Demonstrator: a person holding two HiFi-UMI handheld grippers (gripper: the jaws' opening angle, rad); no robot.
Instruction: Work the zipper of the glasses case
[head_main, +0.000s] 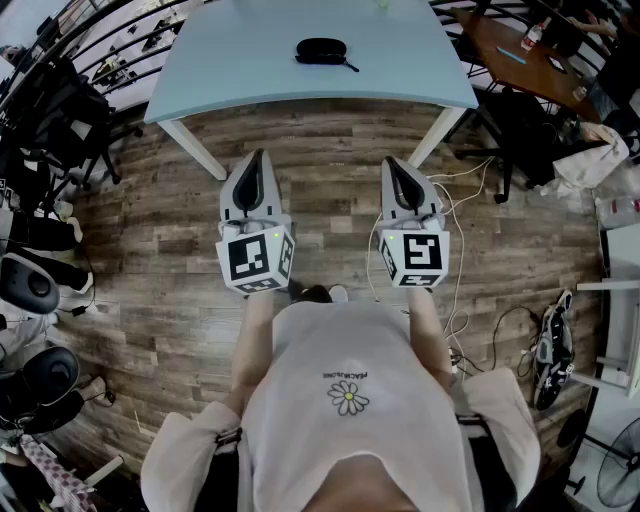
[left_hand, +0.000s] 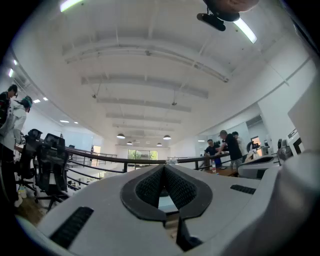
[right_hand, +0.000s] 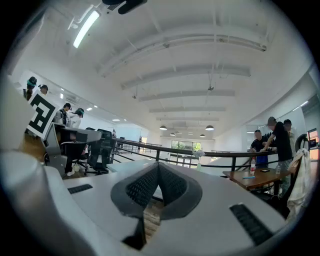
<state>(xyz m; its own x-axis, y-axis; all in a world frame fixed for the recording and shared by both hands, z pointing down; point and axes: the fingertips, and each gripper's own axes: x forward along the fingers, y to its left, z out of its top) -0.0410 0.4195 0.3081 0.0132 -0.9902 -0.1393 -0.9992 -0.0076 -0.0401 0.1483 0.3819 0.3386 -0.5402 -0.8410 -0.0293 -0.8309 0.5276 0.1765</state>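
A black glasses case (head_main: 320, 50) with a small pull tab lies on the pale blue table (head_main: 240, 70), far ahead of both grippers. My left gripper (head_main: 256, 158) and right gripper (head_main: 392, 163) are held side by side over the wooden floor, short of the table's front edge and pointing toward it. In the left gripper view the left gripper (left_hand: 163, 167) has its jaw tips meeting, with nothing between them. The right gripper (right_hand: 158, 165) looks the same in its own view. Neither gripper view shows the case.
The table's white legs (head_main: 195, 150) angle down to the floor ahead of the grippers. Black office chairs (head_main: 40, 120) stand at the left. A brown wooden table (head_main: 520, 55) and a chair are at the back right. Cables (head_main: 465, 235) trail over the floor on the right.
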